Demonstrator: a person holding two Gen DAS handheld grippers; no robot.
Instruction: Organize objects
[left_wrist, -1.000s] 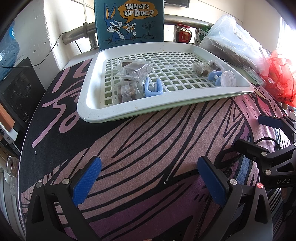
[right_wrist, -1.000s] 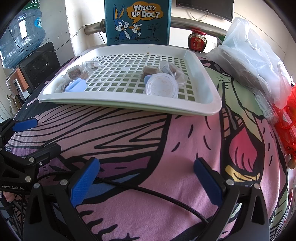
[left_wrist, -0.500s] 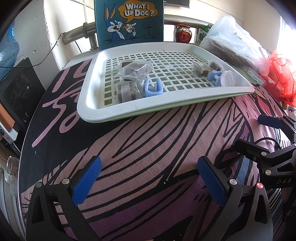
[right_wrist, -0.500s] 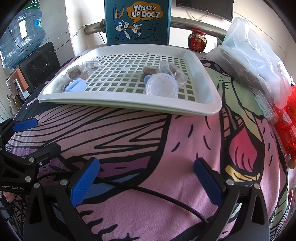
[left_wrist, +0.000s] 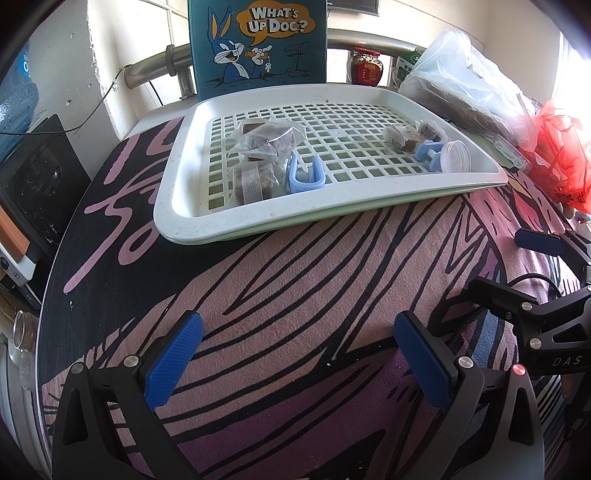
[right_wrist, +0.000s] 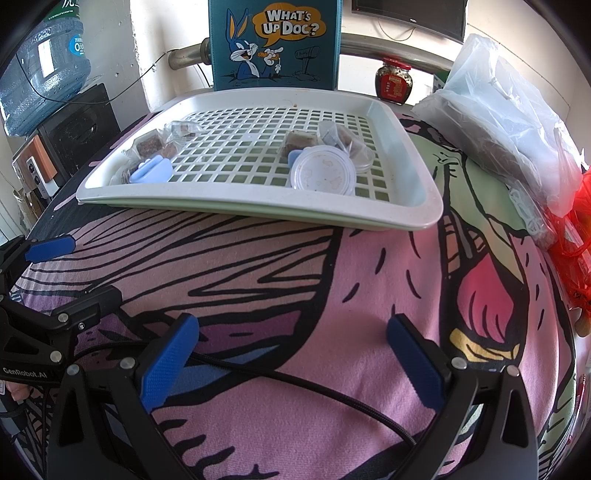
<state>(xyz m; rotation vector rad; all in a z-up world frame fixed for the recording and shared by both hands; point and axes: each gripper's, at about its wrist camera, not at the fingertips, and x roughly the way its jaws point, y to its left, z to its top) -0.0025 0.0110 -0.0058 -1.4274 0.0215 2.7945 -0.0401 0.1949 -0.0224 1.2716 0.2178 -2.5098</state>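
Observation:
A white slotted tray (left_wrist: 192, 225) (right_wrist: 424, 206) lies at the far side of a patterned cloth. In it are clear bags of brown cubes (left_wrist: 271, 136) (right_wrist: 151, 146), a light blue clip (left_wrist: 306, 174) (right_wrist: 152, 172), a second group of wrapped cubes (left_wrist: 402, 136) (right_wrist: 301, 142) and a round clear lidded cup (left_wrist: 455, 157) (right_wrist: 322, 173). My left gripper (left_wrist: 297, 363) is open, low over the cloth in front of the tray, holding nothing. My right gripper (right_wrist: 291, 363) is open too, beside it to the right, with nothing between its fingers.
A blue cartoon sign (left_wrist: 258, 44) stands behind the tray. A clear plastic bag (right_wrist: 509, 110) and red netting (left_wrist: 561, 158) crowd the right side, with a red jar (right_wrist: 393, 83) behind. A water bottle (right_wrist: 44, 70) and black box (left_wrist: 33, 184) stand left. A black cable (right_wrist: 295, 384) crosses the cloth.

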